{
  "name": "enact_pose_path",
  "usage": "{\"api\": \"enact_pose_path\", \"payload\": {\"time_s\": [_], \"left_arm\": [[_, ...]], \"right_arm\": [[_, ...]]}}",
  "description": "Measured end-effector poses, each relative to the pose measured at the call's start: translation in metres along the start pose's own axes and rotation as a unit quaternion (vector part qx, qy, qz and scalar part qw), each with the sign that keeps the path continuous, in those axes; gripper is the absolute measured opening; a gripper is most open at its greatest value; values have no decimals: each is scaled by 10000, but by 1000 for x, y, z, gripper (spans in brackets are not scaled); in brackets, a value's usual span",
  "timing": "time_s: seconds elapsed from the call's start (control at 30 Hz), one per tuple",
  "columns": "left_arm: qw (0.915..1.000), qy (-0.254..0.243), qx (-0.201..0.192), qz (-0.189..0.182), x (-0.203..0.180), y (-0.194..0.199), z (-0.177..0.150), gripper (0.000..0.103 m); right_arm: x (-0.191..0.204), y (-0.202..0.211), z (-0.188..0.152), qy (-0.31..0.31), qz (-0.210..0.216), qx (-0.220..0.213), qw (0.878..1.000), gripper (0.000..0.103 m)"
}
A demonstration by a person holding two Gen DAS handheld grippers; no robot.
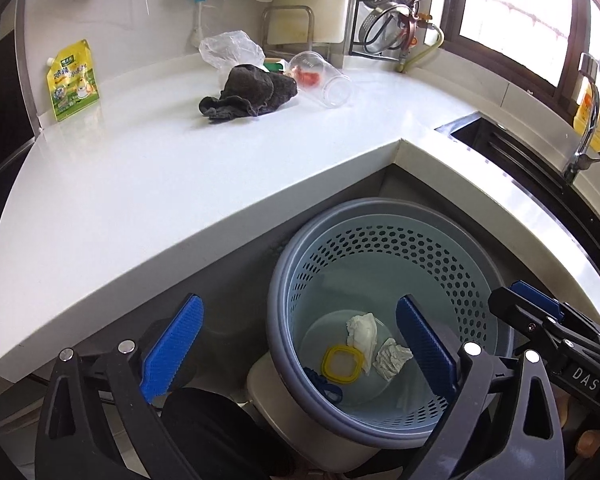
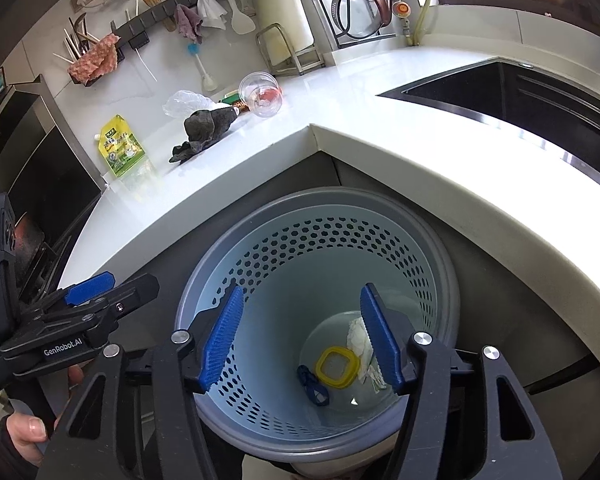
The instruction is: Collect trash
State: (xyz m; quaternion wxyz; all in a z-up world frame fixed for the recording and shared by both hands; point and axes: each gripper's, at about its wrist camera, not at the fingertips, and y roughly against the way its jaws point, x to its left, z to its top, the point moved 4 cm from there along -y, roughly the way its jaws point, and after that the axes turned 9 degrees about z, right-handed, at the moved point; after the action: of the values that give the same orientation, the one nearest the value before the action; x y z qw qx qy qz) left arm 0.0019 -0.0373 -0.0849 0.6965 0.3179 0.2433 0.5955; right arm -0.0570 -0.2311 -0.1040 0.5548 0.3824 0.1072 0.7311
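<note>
A grey-blue perforated bin (image 1: pixel 380 216) (image 2: pixel 320 204) stands on the floor in the counter's inner corner. Inside lie crumpled white paper (image 1: pixel 362 330) (image 2: pixel 358 336), a yellow ring lid (image 1: pixel 340 364) (image 2: pixel 337 367) and a small blue scrap (image 2: pixel 312 386). My left gripper (image 1: pixel 300 356) is open and empty above the bin's left rim. My right gripper (image 2: pixel 302 344) is open and empty over the bin's mouth; it also shows in the left wrist view (image 1: pixel 540 316). On the counter lie a clear plastic cup (image 1: pixel 320 76) (image 2: pixel 262 94), a clear plastic bag (image 1: pixel 230 50) (image 2: pixel 186 104) and a yellow-green pouch (image 1: pixel 73 80) (image 2: pixel 122 146).
A dark grey rag (image 1: pixel 248 92) (image 2: pixel 204 128) lies on the white L-shaped counter (image 1: pixel 140 168) (image 2: pixel 420 132). A black sink (image 1: pixel 496 140) (image 2: pixel 500 88) with a tap (image 1: pixel 584 120) is to the right. A dish rack (image 1: pixel 400 4) (image 2: pixel 352 0) and hanging utensils stand at the back.
</note>
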Motion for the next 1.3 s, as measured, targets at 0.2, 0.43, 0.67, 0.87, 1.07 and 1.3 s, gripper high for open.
{"api": "enact_pose_path", "payload": {"time_s": [0.2,0.43,0.67,0.87,1.07,1.3], "left_arm": [[9997,130,-180,-41,14,8,12,96],[9987,216,-466,41,31,14,32,97],[9976,344,-588,115,47,11,49,97],[9969,386,-666,152,54,7,62,97],[9962,380,-762,179,58,1,79,97],[9956,442,-796,216,66,-13,98,97]], "right_arm": [[16,-5,18,213,16,-106,9997,66],[31,-16,37,358,92,-191,9991,68],[37,-28,55,424,140,-243,9987,68],[39,-36,71,438,171,-314,9984,69],[41,-49,85,486,186,-319,9981,69],[41,-69,101,538,238,-289,9978,69]]}}
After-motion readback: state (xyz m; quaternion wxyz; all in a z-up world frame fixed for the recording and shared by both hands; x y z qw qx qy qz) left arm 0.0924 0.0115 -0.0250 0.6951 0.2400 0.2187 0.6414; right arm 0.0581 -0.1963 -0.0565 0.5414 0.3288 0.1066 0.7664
